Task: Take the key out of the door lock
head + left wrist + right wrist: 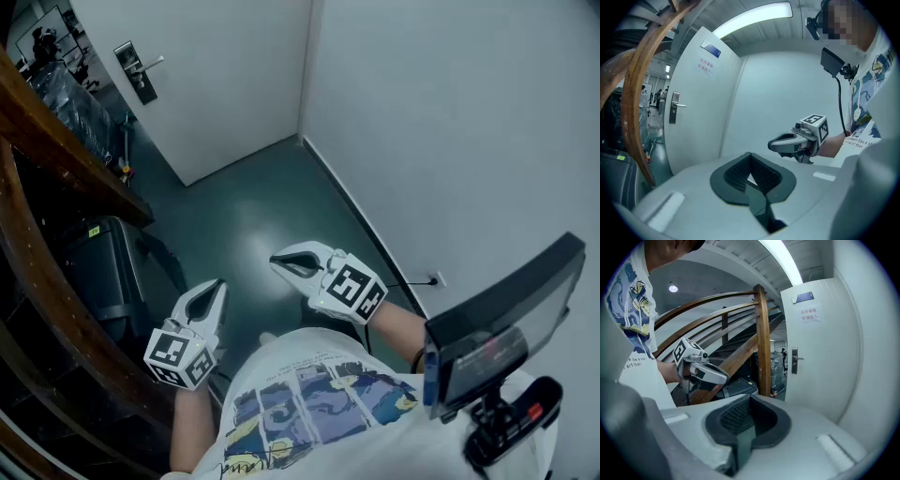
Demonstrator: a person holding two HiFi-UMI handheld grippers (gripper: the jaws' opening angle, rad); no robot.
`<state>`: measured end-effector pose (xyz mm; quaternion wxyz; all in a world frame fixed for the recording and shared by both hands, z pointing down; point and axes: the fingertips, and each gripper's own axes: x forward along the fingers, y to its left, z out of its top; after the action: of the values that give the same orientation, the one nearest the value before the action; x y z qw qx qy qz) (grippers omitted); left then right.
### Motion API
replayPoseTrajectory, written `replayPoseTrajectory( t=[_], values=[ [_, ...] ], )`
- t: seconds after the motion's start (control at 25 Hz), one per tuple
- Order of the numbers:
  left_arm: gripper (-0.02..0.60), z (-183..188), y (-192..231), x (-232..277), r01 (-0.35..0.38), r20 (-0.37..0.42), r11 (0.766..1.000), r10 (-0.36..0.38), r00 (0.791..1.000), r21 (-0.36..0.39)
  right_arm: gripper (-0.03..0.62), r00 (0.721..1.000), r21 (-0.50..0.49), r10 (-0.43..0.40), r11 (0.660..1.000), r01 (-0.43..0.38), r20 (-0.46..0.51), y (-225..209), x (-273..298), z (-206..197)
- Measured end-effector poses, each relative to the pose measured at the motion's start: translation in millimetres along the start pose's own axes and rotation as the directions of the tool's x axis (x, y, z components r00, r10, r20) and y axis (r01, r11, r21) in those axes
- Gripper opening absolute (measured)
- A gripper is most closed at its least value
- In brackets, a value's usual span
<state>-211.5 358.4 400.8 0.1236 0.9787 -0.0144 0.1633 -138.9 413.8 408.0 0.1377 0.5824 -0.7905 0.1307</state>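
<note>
I am holding my left tongs [215, 285] and my right tongs [277, 262] squeezed tight shut with nothing in them, low in front of me. They are well apart from the door lock [138, 72] on the white door [225, 84], where the key is too small for me to see. Bare dark floor [253, 206] is running up to the door between the white wall [450, 122] on the right and the brown wooden rail [47, 141] on the left, and a black case [98, 267] is sitting by the rail, but I cannot tell what is inside.
</note>
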Motion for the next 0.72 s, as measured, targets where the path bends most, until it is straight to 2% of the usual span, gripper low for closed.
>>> replayPoseTrajectory(
  t=[0.32,0.52,0.72],
  values=[
    [0.005,-1.2,9.5,-10.2,-0.001,0.001,1.000,0.001,1.000,-0.007,0.002,1.000,-0.008,0.019,1.000,-0.019,0.003,11.9,11.2,9.8],
    [0.005,-3.0,13.5,-16.7,0.008,0.008,1.000,-0.008,1.000,-0.009,0.003,1.000,-0.002,-0.019,1.000,0.019,0.021,15.3,13.8,11.1],
    [0.005,-2.2,27.3,-23.7,0.000,0.014,1.000,0.000,1.000,-0.012,0.005,1.000,-0.005,0.002,1.000,-0.002,0.001,20.2,32.4,10.0]
  ],
)
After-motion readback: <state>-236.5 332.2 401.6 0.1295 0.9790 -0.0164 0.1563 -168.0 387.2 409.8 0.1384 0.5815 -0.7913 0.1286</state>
